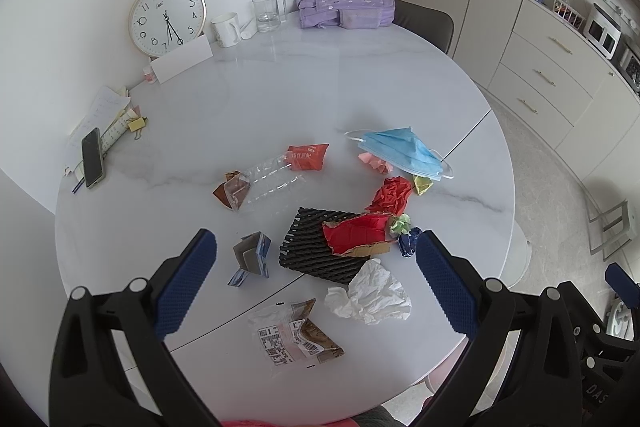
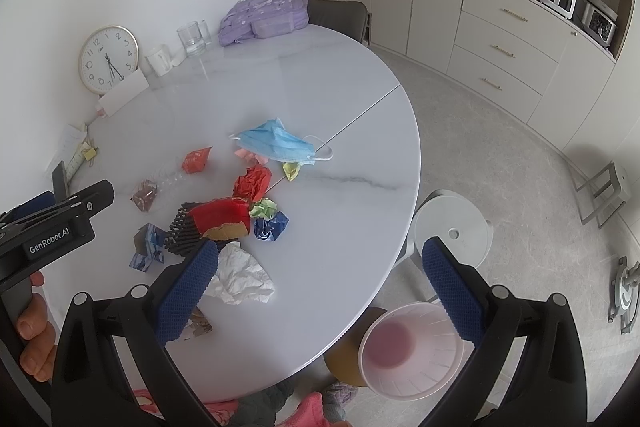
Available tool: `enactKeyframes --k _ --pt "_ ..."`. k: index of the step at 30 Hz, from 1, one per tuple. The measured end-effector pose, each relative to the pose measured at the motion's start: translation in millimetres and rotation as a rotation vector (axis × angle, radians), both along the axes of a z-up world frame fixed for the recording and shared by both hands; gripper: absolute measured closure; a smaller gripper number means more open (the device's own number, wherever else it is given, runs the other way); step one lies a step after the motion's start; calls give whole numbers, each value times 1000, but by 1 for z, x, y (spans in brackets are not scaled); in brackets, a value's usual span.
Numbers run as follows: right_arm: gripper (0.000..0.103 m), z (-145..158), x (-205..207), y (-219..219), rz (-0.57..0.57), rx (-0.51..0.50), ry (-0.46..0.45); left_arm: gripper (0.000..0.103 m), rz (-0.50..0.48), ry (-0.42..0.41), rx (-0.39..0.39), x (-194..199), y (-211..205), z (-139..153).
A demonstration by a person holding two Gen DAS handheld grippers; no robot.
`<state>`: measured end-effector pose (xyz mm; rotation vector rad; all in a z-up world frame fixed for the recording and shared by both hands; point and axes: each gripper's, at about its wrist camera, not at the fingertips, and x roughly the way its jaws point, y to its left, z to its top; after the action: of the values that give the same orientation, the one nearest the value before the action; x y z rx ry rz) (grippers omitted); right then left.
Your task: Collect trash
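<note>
1. Left wrist view: left tongs (image 1: 316, 279) spread wide, empty, above the table (image 1: 360, 75).
2. Right tongs (image 2: 320, 283) likewise wide, empty, over the table edge above a pink bin (image 2: 412, 351).
3. Nearest: printed wrapper (image 1: 296, 339), white tissue (image 1: 372, 295).
4. Farther: black mesh (image 1: 312, 247), blue mask (image 1: 404, 151).

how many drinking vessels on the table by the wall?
2: a white mug right of the clock, and a clear glass between the mug and the purple bag. Something clear behind the glass may be another.
</note>
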<state>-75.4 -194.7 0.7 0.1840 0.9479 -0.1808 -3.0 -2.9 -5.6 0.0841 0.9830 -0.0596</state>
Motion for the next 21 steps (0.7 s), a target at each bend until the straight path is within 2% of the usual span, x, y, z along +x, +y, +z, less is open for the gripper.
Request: enactKeyframes --k 7,12,16,19,21 --pt "2 -9 1 2 19 28 5 8 -20 8 -10 1 7 -6" --pt "2 -36 5 16 113 -22 34 8 -98 3 -19 -9 25 -29" --pt "2 -68 7 26 191 -41 52 8 -175 3 -8 -24 42 -57" --pt "2 -96 9 26 249 56 82 8 -191 63 4 -33 52 -90" --pt "2 -111 11 23 260 103 100 8 -149 127 -7 -35 60 -116"
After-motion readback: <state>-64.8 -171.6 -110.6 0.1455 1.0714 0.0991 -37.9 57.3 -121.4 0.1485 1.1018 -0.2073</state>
